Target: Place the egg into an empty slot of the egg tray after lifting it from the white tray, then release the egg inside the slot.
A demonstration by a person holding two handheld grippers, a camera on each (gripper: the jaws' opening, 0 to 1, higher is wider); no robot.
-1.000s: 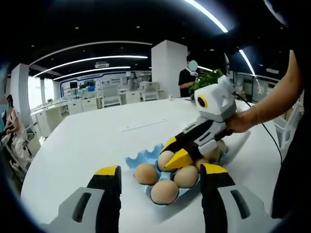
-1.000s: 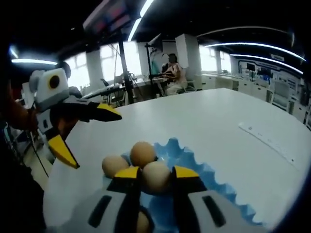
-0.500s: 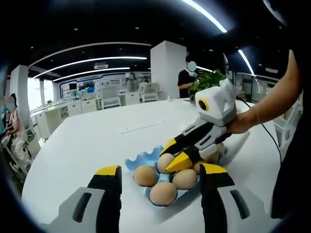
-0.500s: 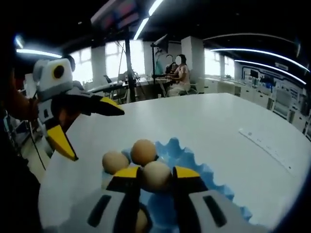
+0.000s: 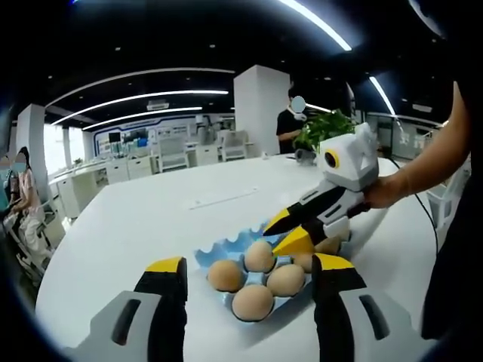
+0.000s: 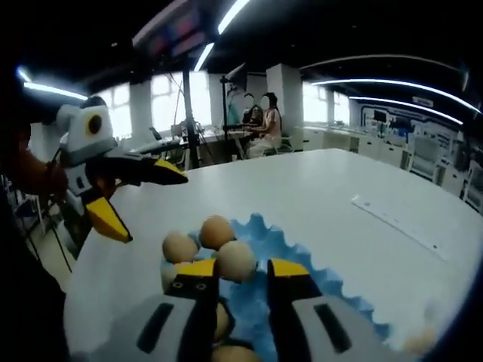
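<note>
A blue egg tray (image 5: 213, 250) (image 6: 313, 270) lies on the white table and holds several brown eggs. In the right gripper view the nearest egg (image 6: 236, 259) sits in a slot just beyond my right gripper (image 6: 241, 270), whose jaws stand apart with nothing between them. From the left gripper view the right gripper (image 5: 284, 231) hovers open just above the eggs, over the egg (image 5: 259, 256) at the tray's far side. My left gripper (image 5: 250, 265) (image 6: 147, 200) is wide open, short of the tray's near edge, and holds nothing.
The white table (image 5: 143, 219) stretches far and left of the tray, with a thin pale strip (image 5: 223, 196) (image 6: 392, 220) lying on it. A person's hand (image 5: 381, 190) holds the right gripper. A potted plant (image 5: 324, 127) stands at the back; people sit and stand in the background.
My right gripper has drawn back and up off the egg it was around; that egg stays in its slot. The left gripper has held its place, open.
</note>
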